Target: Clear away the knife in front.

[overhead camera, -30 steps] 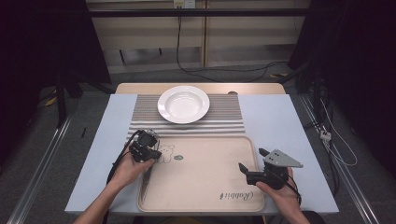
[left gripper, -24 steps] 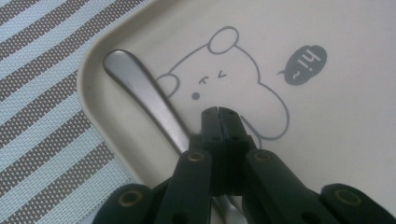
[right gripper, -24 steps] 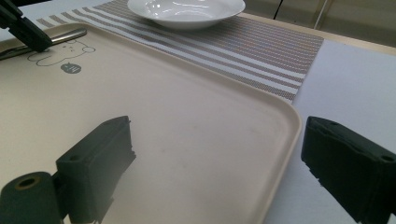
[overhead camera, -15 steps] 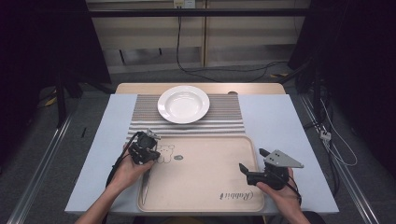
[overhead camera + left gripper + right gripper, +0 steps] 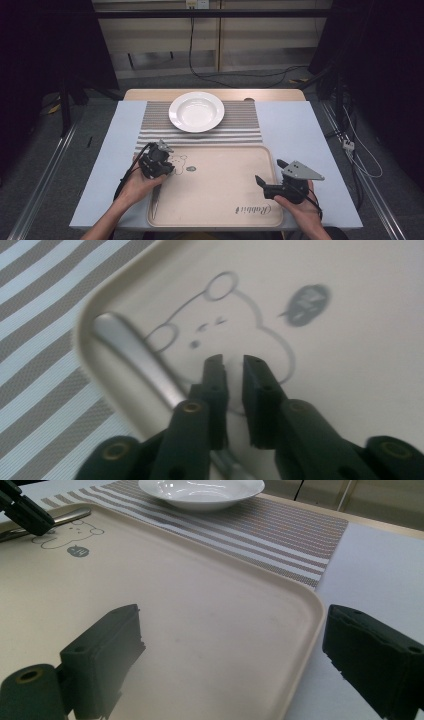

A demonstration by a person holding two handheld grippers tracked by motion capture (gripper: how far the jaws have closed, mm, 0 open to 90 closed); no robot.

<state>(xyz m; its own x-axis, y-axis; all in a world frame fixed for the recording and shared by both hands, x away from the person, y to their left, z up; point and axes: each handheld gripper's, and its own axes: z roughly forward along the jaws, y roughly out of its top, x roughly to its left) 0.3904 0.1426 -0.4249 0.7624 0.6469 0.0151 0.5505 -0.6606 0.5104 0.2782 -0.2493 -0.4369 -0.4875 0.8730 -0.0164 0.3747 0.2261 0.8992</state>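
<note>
My left gripper (image 5: 234, 365) hangs over the tray's (image 5: 220, 200) far left corner, its jaws a narrow gap apart and grasping nothing; they have just been opening, and the metal utensil (image 5: 135, 357) lies beside the left jaw, not between the two. That utensil rests in the tray along its left edge, handle end near the far left corner, beside the printed bear. To do this step well, in my judgement, I should widen the jaws further, shift them sideways until they straddle the handle, then lower squarely before closing, since a slim metal handle against the tray's raised rim may slip. My left hand (image 5: 137, 182) tips its gripper steeply downward. My right gripper (image 5: 265, 184) lies nearly level over the tray's near right corner, jaws spread wide, released, one jaw past the right edge.
</note>
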